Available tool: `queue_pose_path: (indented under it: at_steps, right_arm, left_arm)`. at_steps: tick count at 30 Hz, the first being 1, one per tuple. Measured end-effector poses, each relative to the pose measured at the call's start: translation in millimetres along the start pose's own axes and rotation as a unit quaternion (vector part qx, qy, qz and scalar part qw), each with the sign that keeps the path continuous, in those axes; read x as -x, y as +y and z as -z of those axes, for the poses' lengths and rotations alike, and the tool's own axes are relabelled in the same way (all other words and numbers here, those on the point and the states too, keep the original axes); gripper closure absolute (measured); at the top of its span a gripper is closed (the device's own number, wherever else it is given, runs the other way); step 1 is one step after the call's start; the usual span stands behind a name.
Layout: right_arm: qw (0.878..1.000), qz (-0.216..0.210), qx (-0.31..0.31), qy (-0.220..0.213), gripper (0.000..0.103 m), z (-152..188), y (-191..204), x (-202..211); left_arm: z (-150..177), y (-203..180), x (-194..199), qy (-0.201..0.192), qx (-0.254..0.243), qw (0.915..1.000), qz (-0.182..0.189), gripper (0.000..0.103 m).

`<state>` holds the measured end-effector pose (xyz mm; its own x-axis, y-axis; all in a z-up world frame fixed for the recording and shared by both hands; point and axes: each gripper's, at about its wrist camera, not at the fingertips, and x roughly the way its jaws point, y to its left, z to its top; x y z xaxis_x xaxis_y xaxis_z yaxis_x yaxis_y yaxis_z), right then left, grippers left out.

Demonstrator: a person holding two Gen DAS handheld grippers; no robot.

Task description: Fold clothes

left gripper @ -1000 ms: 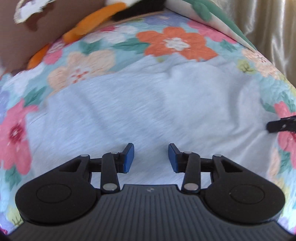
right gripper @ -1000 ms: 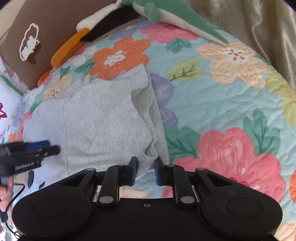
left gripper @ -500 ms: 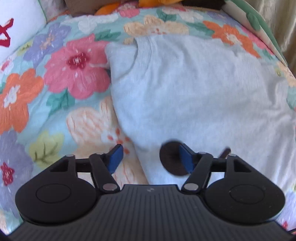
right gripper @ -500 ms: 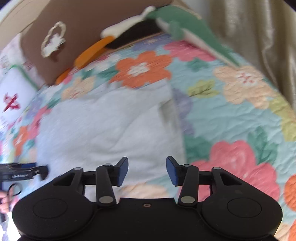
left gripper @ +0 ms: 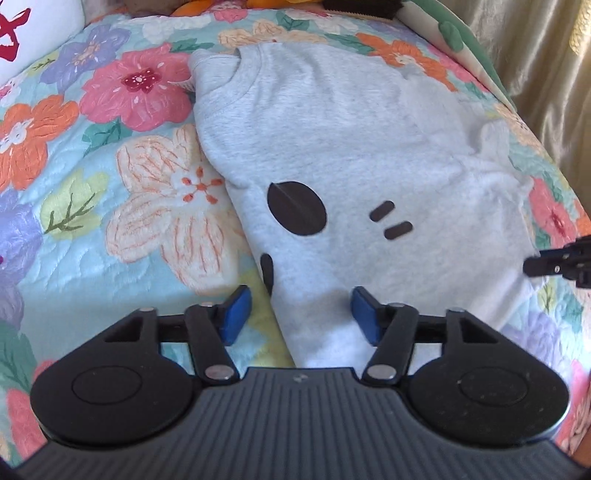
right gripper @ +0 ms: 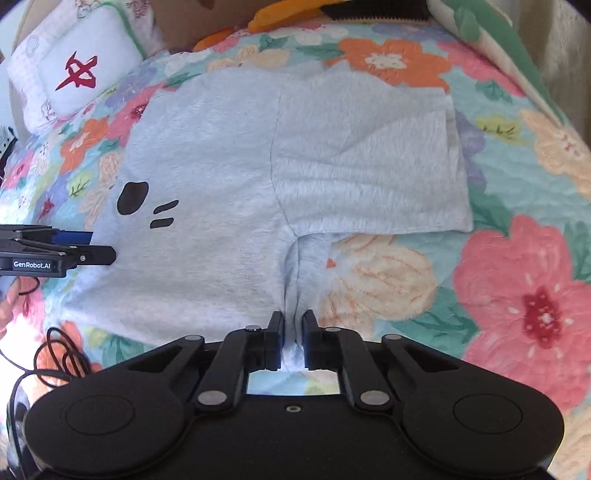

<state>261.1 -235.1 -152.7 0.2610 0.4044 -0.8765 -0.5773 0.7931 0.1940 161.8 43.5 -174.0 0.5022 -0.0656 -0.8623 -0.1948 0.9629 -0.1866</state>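
Observation:
A light grey T-shirt (left gripper: 351,147) with black printed marks lies flat on the floral quilt (left gripper: 92,192), collar at the far left in the left wrist view. My left gripper (left gripper: 301,314) is open, its blue pads straddling the shirt's near left edge without pinching it. In the right wrist view the T-shirt (right gripper: 221,184) has its right part folded over. My right gripper (right gripper: 293,332) is shut on a bunched fold of the shirt's near edge. The left gripper (right gripper: 99,247) shows at the left edge, and the right gripper's tip (left gripper: 535,264) at the right edge.
A white pillow (right gripper: 77,70) with a red mark lies at the far left. Orange and green plush toys (right gripper: 480,26) line the back of the quilt (right gripper: 517,277). A beige curtain (left gripper: 535,74) hangs on the right. A black cable (right gripper: 59,354) trails by a hand (right gripper: 11,306).
The left gripper drew back towards the shirt's near edge and its jaws widened. The right gripper, open half a second ago, has closed on the shirt's near fold.

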Motion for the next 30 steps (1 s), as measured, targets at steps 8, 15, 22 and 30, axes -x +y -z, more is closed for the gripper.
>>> queue_pose_path:
  at_steps: [8, 15, 22, 30]
  right_arm:
    - [0.998, -0.010, -0.058, 0.022, 0.092, 3, -18, -8]
    - [0.987, -0.044, -0.143, -0.056, 0.040, 0, -40, 17]
    - [0.948, -0.121, -0.286, -0.071, 0.035, -8, -71, -24]
    - [0.940, -0.080, -0.287, -0.168, 0.040, -10, -60, -34]
  left_arm:
    - [3, -9, 14, -0.009, -0.027, 0.9991, -0.032, 0.047]
    - [-5, -30, 51, -0.096, -0.047, 0.9931, 0.050, 0.047]
    - [-19, -53, -11, -0.016, -0.037, 0.9956, 0.084, 0.047]
    - [-25, -36, -25, 0.004, -0.012, 0.9953, 0.096, 0.048]
